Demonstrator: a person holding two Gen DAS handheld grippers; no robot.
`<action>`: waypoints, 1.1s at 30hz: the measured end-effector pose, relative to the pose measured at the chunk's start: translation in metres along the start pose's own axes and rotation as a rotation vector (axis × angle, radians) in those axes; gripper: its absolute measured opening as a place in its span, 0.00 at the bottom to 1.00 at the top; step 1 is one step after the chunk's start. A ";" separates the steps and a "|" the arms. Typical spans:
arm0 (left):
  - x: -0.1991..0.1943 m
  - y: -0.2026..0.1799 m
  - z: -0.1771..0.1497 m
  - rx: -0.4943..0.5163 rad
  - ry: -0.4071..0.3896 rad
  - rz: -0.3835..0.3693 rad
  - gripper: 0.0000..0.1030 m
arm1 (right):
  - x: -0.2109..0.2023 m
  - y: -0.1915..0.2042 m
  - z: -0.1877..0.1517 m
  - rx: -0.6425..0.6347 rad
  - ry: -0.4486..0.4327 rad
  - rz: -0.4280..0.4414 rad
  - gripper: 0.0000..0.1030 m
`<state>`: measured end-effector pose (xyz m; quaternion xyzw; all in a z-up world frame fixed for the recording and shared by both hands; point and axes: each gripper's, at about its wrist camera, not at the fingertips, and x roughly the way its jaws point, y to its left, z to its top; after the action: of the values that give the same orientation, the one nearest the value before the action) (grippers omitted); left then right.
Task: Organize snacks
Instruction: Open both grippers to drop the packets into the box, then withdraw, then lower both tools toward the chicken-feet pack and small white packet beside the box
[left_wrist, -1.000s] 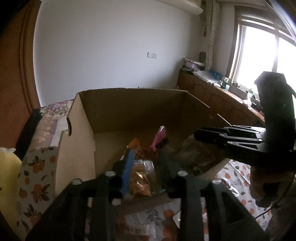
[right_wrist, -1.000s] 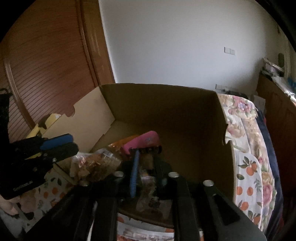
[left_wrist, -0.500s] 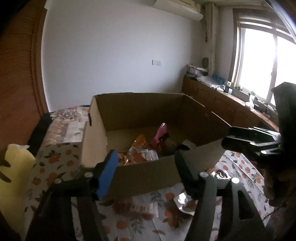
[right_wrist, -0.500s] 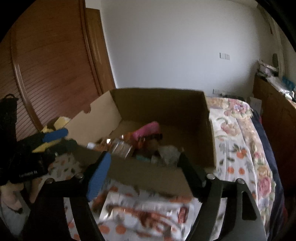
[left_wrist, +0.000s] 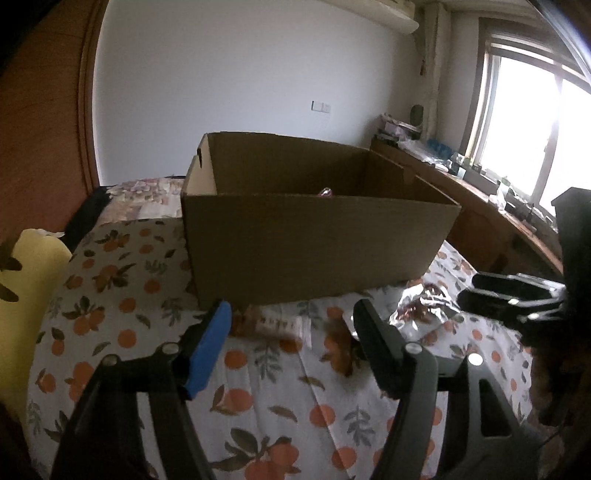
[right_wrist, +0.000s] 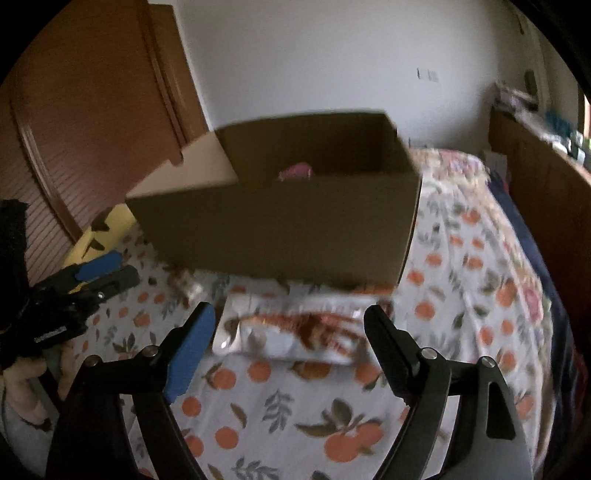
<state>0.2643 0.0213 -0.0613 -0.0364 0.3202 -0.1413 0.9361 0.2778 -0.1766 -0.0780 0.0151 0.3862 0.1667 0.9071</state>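
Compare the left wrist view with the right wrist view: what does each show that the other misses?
Left wrist only: a bright window and a small packet between the open left gripper fingers. Right wrist only: a large foil snack bag ahead of the open right gripper, and a louvred wooden door. Both: the cardboard box, a pink packet inside, and the orange-print bedspread.
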 end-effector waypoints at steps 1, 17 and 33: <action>-0.001 0.001 -0.002 -0.002 0.002 -0.001 0.67 | 0.005 -0.001 -0.004 0.021 0.019 0.004 0.82; 0.006 0.018 -0.011 -0.053 0.046 -0.009 0.67 | 0.047 -0.051 -0.007 0.243 0.104 0.006 0.82; 0.044 0.010 -0.005 -0.055 0.136 0.009 0.67 | 0.048 -0.074 -0.002 0.301 0.102 0.068 0.35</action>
<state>0.2972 0.0178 -0.0929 -0.0511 0.3869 -0.1305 0.9114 0.3286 -0.2318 -0.1241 0.1555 0.4519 0.1381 0.8675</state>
